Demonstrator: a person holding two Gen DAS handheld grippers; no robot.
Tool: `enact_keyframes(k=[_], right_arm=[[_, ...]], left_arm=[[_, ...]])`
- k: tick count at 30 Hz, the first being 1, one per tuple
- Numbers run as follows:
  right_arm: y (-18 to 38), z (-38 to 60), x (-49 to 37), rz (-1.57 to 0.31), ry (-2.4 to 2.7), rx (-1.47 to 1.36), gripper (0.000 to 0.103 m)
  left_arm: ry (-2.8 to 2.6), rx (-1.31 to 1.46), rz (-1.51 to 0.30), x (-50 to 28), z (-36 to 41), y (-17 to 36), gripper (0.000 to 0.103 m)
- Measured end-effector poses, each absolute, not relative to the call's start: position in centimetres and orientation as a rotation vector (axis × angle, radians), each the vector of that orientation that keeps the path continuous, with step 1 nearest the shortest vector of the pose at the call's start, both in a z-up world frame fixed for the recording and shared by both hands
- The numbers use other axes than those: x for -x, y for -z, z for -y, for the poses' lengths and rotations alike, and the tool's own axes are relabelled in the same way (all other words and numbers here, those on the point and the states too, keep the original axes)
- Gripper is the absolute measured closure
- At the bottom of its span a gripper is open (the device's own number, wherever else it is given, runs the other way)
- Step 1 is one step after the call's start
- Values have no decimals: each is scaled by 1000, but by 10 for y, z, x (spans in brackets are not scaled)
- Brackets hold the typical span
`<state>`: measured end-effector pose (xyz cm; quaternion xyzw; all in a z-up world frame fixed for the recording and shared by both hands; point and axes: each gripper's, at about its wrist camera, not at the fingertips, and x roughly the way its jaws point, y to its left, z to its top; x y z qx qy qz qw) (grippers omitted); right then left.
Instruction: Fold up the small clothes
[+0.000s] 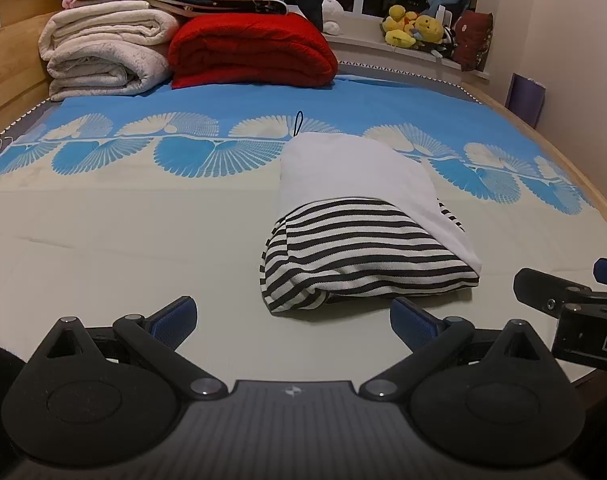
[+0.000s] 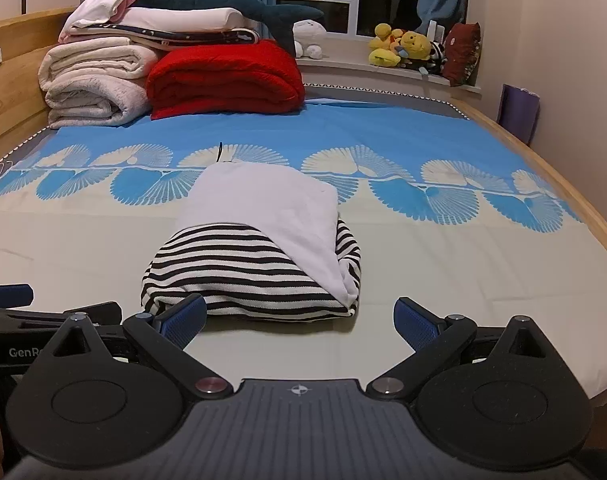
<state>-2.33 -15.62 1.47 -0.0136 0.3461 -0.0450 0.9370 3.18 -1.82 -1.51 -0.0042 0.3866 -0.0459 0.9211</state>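
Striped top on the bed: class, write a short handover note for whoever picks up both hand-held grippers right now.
Left hand-held gripper: open, empty, low over the sheet just short of the clothes.
Right hand-held gripper: open, empty, at the bundle's near edge.
The striped top lies folded in a compact bundle mid-bed, with a white garment laid over its far half.
Done: both look folded and stacked.
Left: probably only to tidy or move the bundle; no other loose clothes are visible on the sheet.

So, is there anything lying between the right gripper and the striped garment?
No. In the right wrist view, only bare cream sheet lies between the open right gripper and the folded striped garment; the left fingertip nearly reaches its near edge.
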Motion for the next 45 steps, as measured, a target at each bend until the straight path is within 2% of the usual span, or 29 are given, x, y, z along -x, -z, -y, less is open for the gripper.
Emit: enact_keyframes(k=[45], right_arm=[[-15, 153, 23, -706, 77, 48, 4]], left_arm=[[108, 11, -793, -30, 21, 17, 0]])
